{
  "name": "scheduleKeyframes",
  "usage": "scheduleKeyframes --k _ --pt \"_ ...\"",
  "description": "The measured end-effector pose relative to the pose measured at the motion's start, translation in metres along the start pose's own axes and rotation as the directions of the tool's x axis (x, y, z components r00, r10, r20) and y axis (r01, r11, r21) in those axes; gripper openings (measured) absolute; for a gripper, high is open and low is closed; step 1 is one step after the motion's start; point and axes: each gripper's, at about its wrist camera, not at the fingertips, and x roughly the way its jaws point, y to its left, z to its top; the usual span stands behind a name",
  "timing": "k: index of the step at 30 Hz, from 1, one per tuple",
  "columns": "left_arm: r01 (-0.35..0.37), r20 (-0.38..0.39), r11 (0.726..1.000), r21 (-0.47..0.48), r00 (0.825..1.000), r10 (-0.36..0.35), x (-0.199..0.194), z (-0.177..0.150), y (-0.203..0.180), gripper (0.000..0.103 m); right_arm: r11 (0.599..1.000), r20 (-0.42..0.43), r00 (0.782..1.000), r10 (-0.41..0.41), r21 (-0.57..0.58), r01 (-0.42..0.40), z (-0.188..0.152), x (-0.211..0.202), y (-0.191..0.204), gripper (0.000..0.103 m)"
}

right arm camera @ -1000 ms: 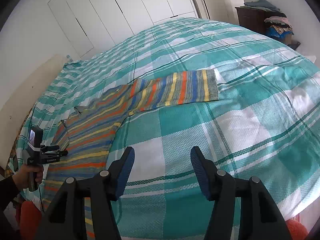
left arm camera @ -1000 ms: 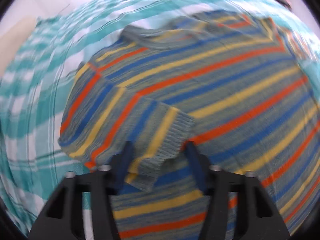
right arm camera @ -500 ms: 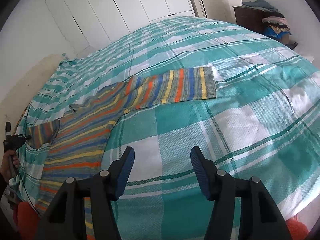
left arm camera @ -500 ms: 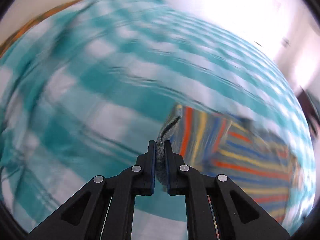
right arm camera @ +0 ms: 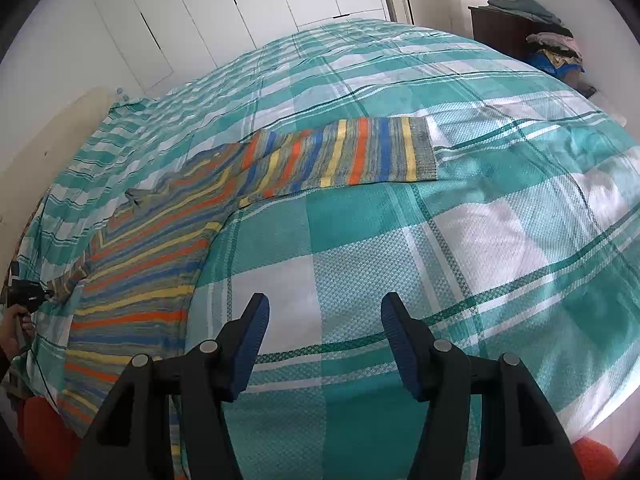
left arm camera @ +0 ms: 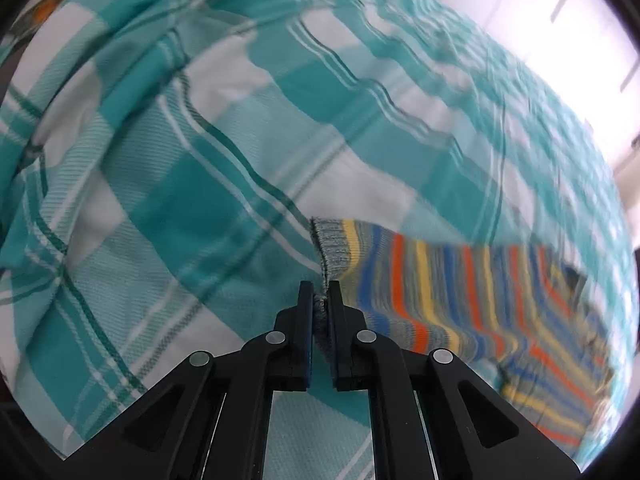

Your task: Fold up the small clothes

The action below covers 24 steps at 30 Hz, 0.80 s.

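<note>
A: Left wrist view — what's in the frame?

B: The left gripper (left arm camera: 321,300) is pinched tight on the grey cuff (left arm camera: 327,254) of a striped sweater (left arm camera: 460,300), whose sleeve stretches right across a teal plaid bedspread (left arm camera: 160,200).

A: And the right wrist view?

B: The right gripper (right arm camera: 322,320) hangs over the bedspread (right arm camera: 440,280) with jaws spread, nothing between them. The sweater (right arm camera: 160,272) lies flat at left — its other sleeve (right arm camera: 360,152) reaching right.
</note>
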Motion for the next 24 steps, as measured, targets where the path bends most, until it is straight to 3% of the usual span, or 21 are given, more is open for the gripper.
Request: scheduleKeyframes --k 3,5,6,7,9,11,14,17,18,19,20,24 --pt "0.089 0.028 0.994 -0.056 0.996 -0.088 -0.008 0.007 0.009 0.005 1.0 -0.002 1.0 -0.004 -0.001 0.004 0.0 0.001 0.0 0.058" --pt "0.073 -0.011 0.997 -0.019 0.997 -0.073 -0.002 0.005 0.007 0.011 1.0 -0.003 1.0 -0.006 -0.005 0.006 0.0 0.001 0.001 0.058" --pt "0.039 -0.048 0.999 -0.004 0.998 -0.039 0.004 0.001 0.006 0.02 1.0 -0.004 1.0 -0.006 -0.006 0.006 0.0 0.002 0.002 0.058" --pt "0.016 -0.073 1.0 0.0 0.997 -0.016 0.008 -0.004 0.01 0.039 1.0 -0.004 1.0 -0.005 -0.007 0.005 0.0 0.002 0.002 0.058" --pt "0.008 -0.079 0.999 -0.043 0.997 -0.011 0.01 -0.014 0.023 0.065 1.0 -0.005 1.0 -0.004 -0.007 0.004 -0.001 0.002 0.002 0.058" --pt "0.061 -0.077 0.992 -0.11 0.995 -0.069 0.009 -0.025 0.037 0.068 1.0 -0.005 1.0 -0.003 -0.007 0.003 -0.002 0.002 0.002 0.058" --pt "0.166 -0.098 0.969 -0.183 0.978 -0.186 0.015 -0.039 0.047 0.069 1.0 -0.011 1.0 -0.003 -0.009 0.003 -0.002 0.004 0.003 0.058" --pt "0.201 -0.082 0.953 -0.228 0.971 -0.225 0.026 -0.048 0.047 0.07 1.0 -0.017 1.0 -0.006 -0.012 0.006 -0.002 0.005 0.003 0.058" --pt "0.211 -0.073 0.949 -0.235 0.97 -0.234 0.028 -0.05 0.045 0.064 1.0 -0.018 1.0 -0.008 -0.014 0.008 -0.003 0.006 0.004 0.058" --pt "0.22 -0.062 0.948 -0.229 0.969 -0.24 0.028 -0.051 0.042 0.028 1.0 -0.017 1.0 -0.011 -0.018 0.011 -0.003 0.006 0.005 0.058" --pt "0.208 -0.073 0.956 -0.209 0.971 -0.228 0.027 -0.052 0.037 0.005 1.0 -0.016 1.0 -0.013 -0.019 0.013 -0.003 0.005 0.005 0.058" --pt "0.003 -0.095 0.997 -0.074 0.995 -0.01 0.03 -0.051 0.022 0.002 1.0 -0.013 1.0 -0.021 -0.011 0.02 -0.003 0.004 0.003 0.058"
